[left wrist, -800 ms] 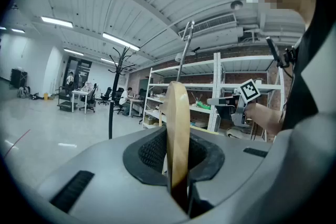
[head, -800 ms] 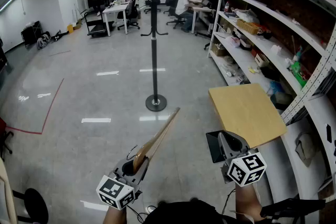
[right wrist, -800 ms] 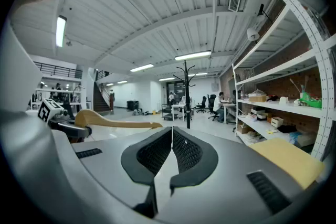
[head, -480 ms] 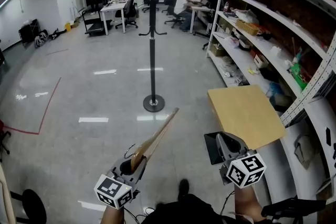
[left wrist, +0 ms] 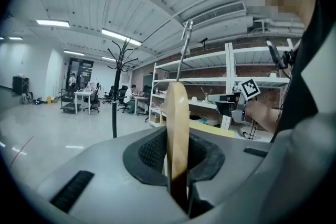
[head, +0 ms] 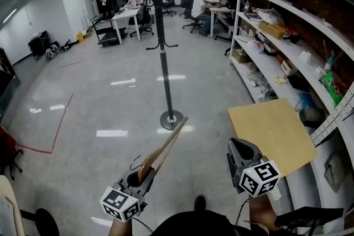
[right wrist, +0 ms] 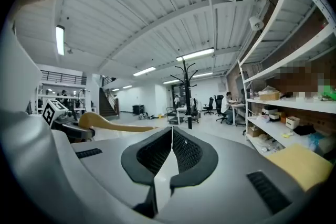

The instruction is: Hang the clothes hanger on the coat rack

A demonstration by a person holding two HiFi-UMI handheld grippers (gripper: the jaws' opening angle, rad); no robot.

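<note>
The job is not done yet. The wooden clothes hanger (head: 166,147) is not on the coat rack (head: 162,58). The rack stands on the floor out ahead, well apart from the person. I think what is left is to walk up to it, lift the hanger high and hook it over one of the arms at the top.

The left gripper (head: 141,173) has its jaws nearly closed. They squeeze one end of the hanger, which sticks up and forward toward the rack. The right gripper (right wrist: 171,155) has its jaws pressed together with nothing between them. It holds nothing and is near a tan board (head: 274,129).
</note>
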